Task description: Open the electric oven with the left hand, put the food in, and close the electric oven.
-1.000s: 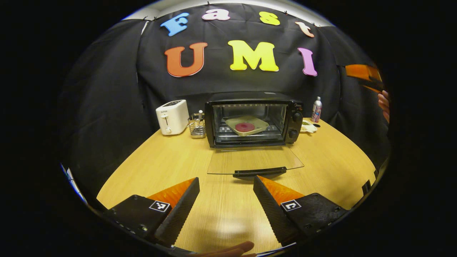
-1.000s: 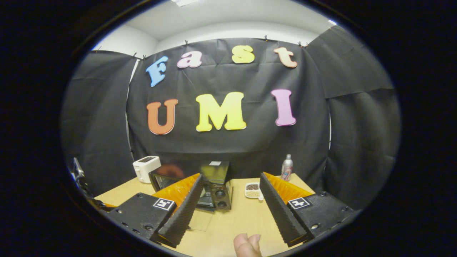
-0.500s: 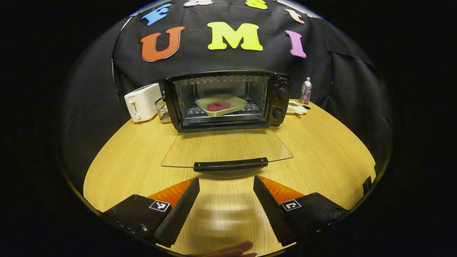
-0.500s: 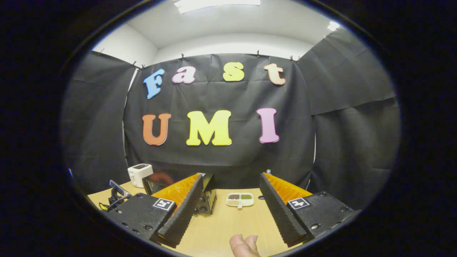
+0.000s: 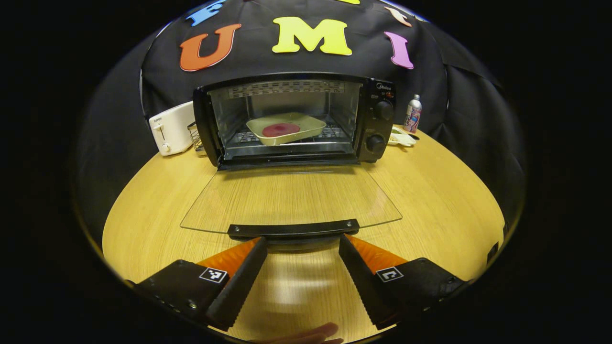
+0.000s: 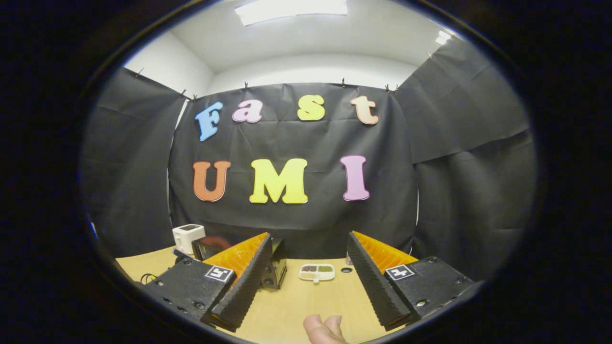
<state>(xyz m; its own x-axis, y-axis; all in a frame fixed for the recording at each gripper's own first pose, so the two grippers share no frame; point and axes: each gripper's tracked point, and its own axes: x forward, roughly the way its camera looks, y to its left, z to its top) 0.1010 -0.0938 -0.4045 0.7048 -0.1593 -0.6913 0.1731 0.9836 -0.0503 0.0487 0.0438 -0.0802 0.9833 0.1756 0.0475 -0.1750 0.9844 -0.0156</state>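
Note:
The black electric oven (image 5: 377,100) stands at the back of the wooden table (image 5: 444,200). Its glass door (image 5: 291,196) lies flat open toward me. On the rack inside rests a pale yellow tray (image 5: 313,125) holding a round red piece of food (image 5: 280,129). My left gripper (image 5: 302,244) is open, its fingertips just short of the door's black handle (image 5: 293,229), one on each side of the middle. In the right gripper view my right gripper (image 6: 310,241) is open and empty, held high, with the oven (image 6: 277,267) partly hidden behind its left finger (image 6: 241,282).
A white toaster (image 5: 167,128) and a wire basket (image 5: 195,138) stand left of the oven. A small white dish (image 5: 400,139) and a bottle (image 5: 413,113) stand to its right. The same dish (image 6: 316,272) lies between the right gripper's fingers, farther off. A thumb (image 6: 322,329) shows below.
My left gripper has moved forward and low toward the oven; the open door's handle is now right at its fingertips. The right gripper has tilted upward, away from the table.

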